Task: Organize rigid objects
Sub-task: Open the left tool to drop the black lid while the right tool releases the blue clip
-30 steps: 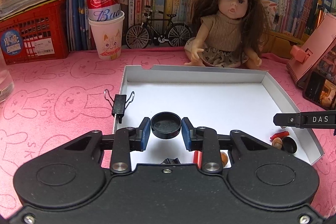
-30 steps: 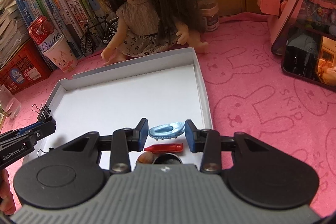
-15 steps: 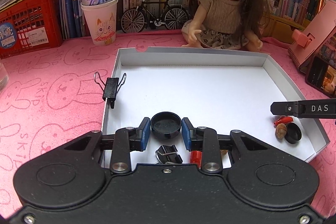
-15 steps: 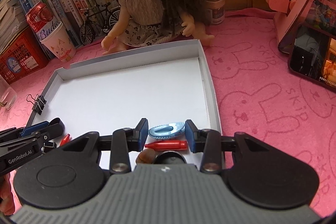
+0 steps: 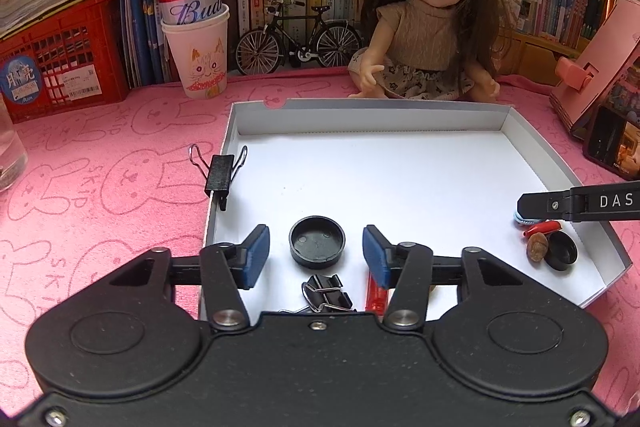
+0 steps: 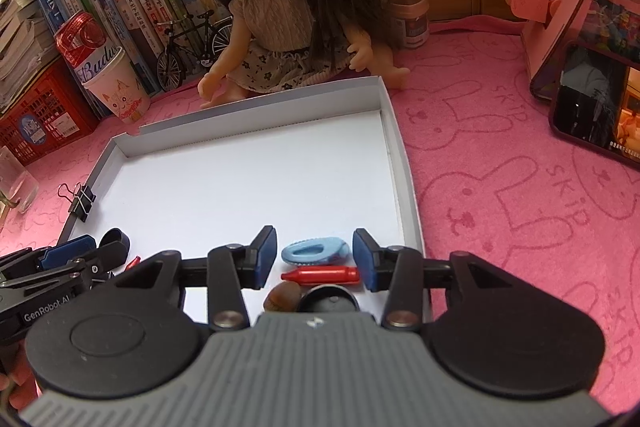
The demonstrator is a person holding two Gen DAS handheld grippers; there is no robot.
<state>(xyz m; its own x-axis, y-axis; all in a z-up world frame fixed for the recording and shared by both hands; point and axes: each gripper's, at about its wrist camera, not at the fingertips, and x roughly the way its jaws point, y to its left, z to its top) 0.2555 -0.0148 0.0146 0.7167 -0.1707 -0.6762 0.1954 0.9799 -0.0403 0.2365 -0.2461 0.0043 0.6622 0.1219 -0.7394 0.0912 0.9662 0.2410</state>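
A round black plastic cap [image 5: 317, 242] is seen lying on the white floor of the shallow white cardboard tray [image 5: 372, 115], between the blue pads of the left gripper [image 5: 316, 251], whose jaws have just been opening and are parted clear of it. A light blue oval plastic clip [image 6: 314, 251] is likewise released between the just-opened jaws of the right gripper [image 6: 314, 255], beside a red crayon-shaped piece [image 6: 320, 274], a brown nut [image 6: 282, 298] and another black cap [image 6: 329, 299]. A black binder clip [image 5: 328, 293] is found just behind the left jaws, another black binder clip [image 5: 219, 173] is clamped on the tray's left wall, and a long-haired doll [image 5: 430, 23] is seated beyond the tray on the pink cloth [image 5: 100, 163].
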